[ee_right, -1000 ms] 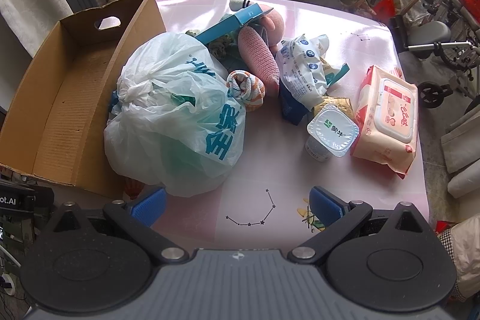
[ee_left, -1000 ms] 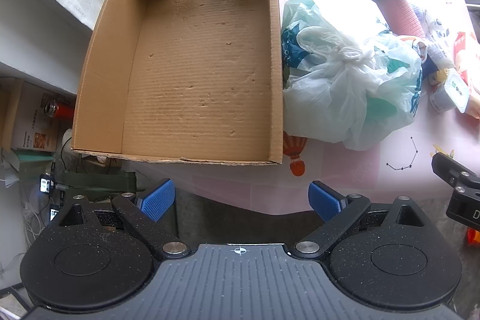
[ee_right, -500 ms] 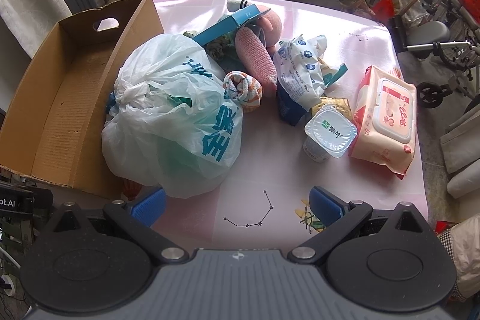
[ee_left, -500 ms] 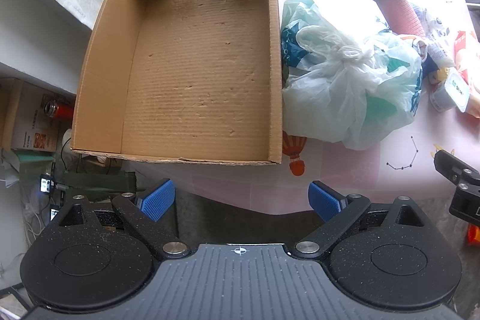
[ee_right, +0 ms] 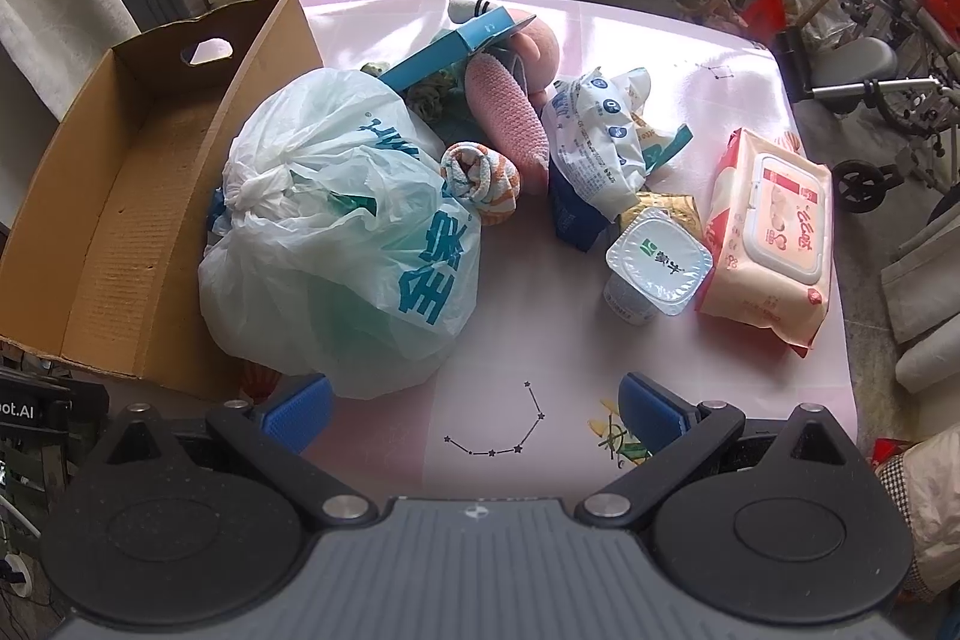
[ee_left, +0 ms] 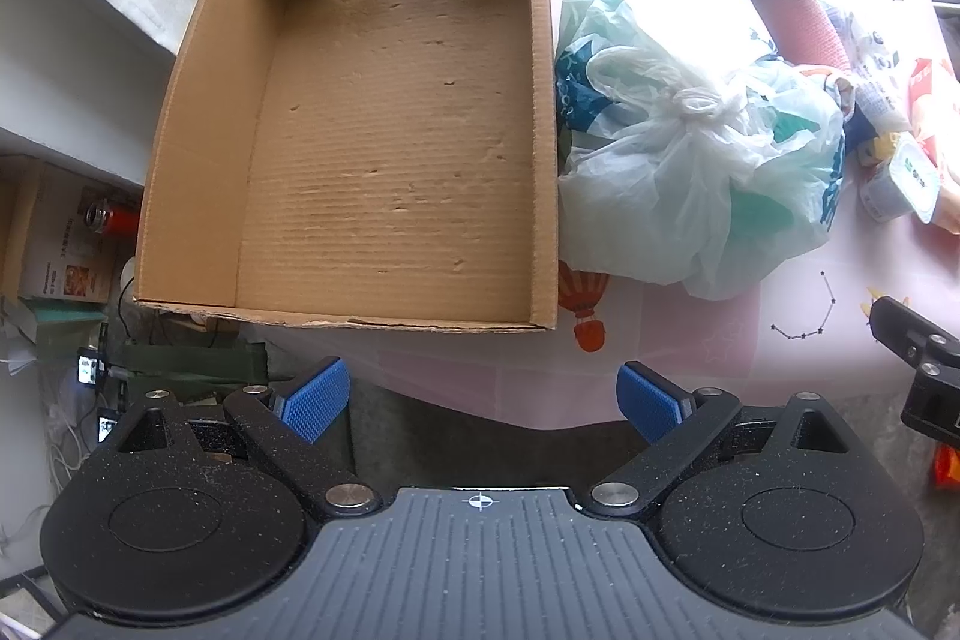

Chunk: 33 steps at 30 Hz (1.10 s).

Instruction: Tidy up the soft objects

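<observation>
Nothing's packed yet: your cardboard box [ee_left: 384, 148] sits bare, the tied plastic bag [ee_right: 342, 232], rolled sock [ee_right: 480, 184] and pink plush [ee_right: 510, 118] all lie just beside it, and your left gripper [ee_left: 480, 400] and right gripper [ee_right: 474, 412] both hover spread apart, holding nothing.

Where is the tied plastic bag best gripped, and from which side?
Probably at the knot on top of the plastic bag, coming down from above. The bunched handles stand up clear there, narrow enough for the open right gripper, while the body is wide and slack against the cardboard box.
</observation>
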Each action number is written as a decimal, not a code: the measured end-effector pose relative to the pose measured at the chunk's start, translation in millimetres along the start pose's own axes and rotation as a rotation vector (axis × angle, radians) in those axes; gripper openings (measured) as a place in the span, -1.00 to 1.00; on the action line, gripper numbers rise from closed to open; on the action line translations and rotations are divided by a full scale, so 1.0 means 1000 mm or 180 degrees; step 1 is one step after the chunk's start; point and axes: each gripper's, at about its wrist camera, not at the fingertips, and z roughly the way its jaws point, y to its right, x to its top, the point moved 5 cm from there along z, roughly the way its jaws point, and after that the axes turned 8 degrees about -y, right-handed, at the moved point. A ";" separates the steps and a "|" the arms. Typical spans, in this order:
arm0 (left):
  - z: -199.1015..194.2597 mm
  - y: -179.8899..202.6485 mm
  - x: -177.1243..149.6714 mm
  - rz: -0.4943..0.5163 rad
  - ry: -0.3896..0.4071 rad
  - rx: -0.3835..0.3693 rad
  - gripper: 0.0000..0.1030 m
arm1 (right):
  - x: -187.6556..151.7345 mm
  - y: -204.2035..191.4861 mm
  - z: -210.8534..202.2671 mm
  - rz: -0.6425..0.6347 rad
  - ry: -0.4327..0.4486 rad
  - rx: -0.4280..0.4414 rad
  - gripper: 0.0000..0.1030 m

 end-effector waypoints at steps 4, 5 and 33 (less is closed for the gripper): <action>0.001 0.001 0.004 0.0008 -0.0007 -0.0004 0.88 | 0.000 -0.001 0.003 0.0019 -0.0003 -0.0006 0.60; 0.001 0.002 0.004 0.0011 -0.0002 -0.0004 0.88 | 0.000 -0.001 0.004 0.0021 -0.0003 -0.0006 0.60; -0.027 0.106 0.020 -0.0052 0.0621 -0.0470 0.70 | 0.056 0.116 0.008 0.0072 0.0351 0.0742 0.45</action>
